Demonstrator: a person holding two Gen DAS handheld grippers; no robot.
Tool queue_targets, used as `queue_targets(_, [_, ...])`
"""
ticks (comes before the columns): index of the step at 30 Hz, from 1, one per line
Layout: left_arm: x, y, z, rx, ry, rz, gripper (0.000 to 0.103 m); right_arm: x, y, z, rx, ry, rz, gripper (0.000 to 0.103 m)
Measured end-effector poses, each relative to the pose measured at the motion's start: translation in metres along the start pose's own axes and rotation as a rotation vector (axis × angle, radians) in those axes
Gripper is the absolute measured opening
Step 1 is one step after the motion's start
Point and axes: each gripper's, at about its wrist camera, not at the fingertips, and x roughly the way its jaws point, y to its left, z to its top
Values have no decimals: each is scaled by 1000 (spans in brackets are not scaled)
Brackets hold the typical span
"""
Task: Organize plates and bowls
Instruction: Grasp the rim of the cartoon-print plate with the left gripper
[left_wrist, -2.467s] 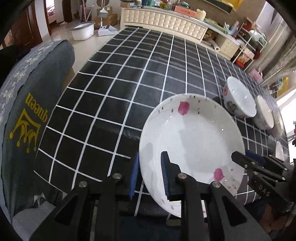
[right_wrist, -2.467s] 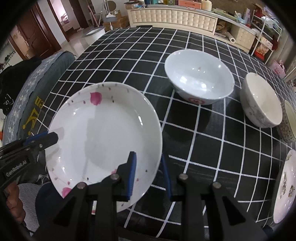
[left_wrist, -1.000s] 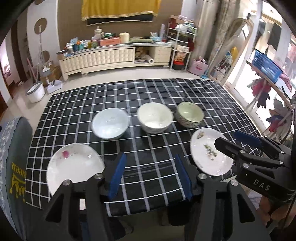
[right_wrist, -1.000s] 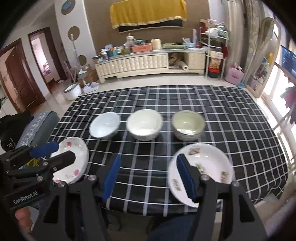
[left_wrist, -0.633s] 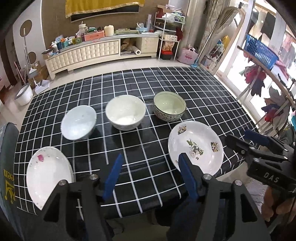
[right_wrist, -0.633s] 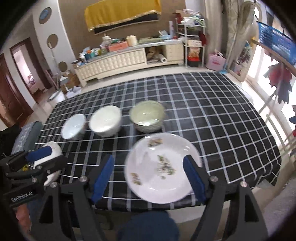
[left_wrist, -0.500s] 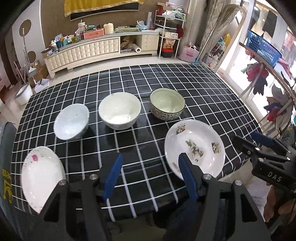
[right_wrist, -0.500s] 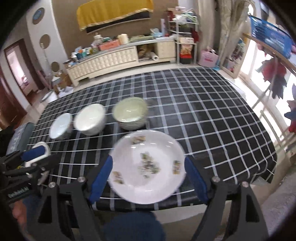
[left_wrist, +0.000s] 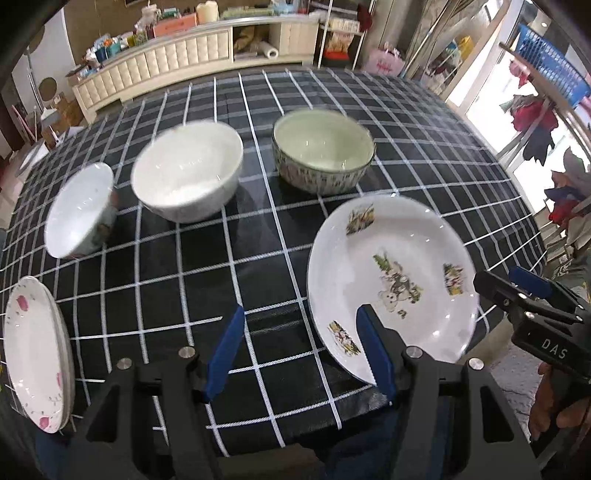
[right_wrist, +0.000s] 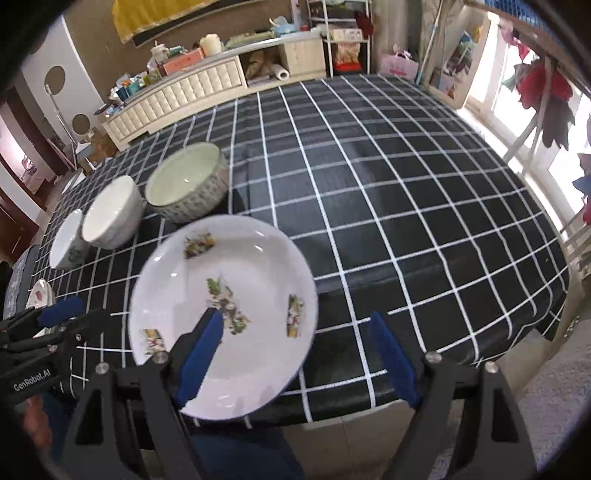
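Both grippers have dropped closer to the checked table (right_wrist: 369, 192) since half a second ago. 3 empty bowls stand in a row: small white bowl (left_wrist: 79, 210), plain white bowl (left_wrist: 186, 177), patterned green bowl (left_wrist: 323, 151). Nearer the front edge lies the empty flower-print plate (right_wrist: 236, 295), with the pink-spotted plate (left_wrist: 35, 354) far left. Left gripper (left_wrist: 299, 350) and right gripper (right_wrist: 295, 354) hover spread wide, grasping nothing; the right one's left finger (right_wrist: 199, 350) overlaps the flower-print plate.

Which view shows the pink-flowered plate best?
The left wrist view: the pink-flowered plate shows most of its face at the table's near-left edge. In the right wrist view only a sliver of it shows, behind the left claw.
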Motion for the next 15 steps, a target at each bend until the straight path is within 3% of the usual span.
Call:
queue_targets(11, [51, -5, 4, 15, 87, 30, 60, 31, -10, 3, -24, 50, -12, 84])
queue_targets(15, [60, -9, 5, 25, 98, 29, 60, 39, -11, 4, -40, 63, 6, 65])
